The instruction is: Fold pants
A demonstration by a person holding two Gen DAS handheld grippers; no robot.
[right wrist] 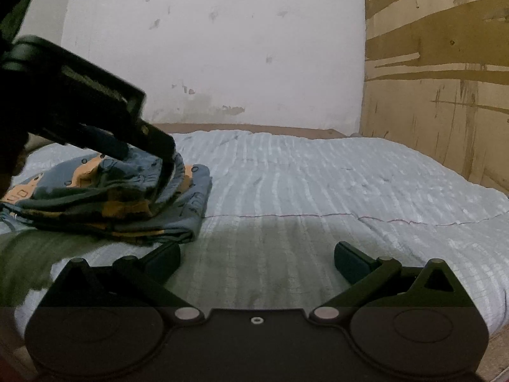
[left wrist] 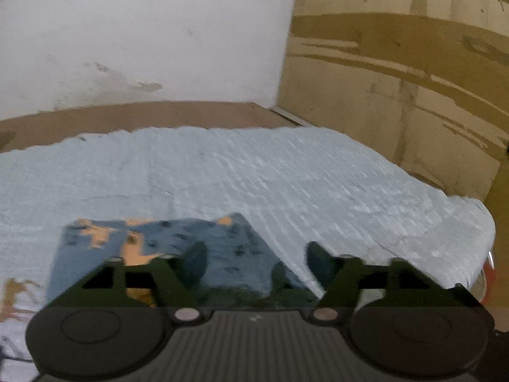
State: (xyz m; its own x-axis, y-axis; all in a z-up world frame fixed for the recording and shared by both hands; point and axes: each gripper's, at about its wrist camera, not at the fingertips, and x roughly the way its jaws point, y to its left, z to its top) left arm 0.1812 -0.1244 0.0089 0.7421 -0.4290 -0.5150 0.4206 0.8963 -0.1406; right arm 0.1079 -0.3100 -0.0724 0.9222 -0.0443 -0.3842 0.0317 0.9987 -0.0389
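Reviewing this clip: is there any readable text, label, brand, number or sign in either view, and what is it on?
None readable.
The pants carry only a printed pattern of small dark shapes and orange patches, no letters.
The blue bedcover, wall and cardboard show stains and tape strips, no writing.

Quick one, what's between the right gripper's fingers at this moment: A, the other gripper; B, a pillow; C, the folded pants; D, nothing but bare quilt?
D: the right gripper is open over the pale blue quilt, and the folded pants lie off to its left.
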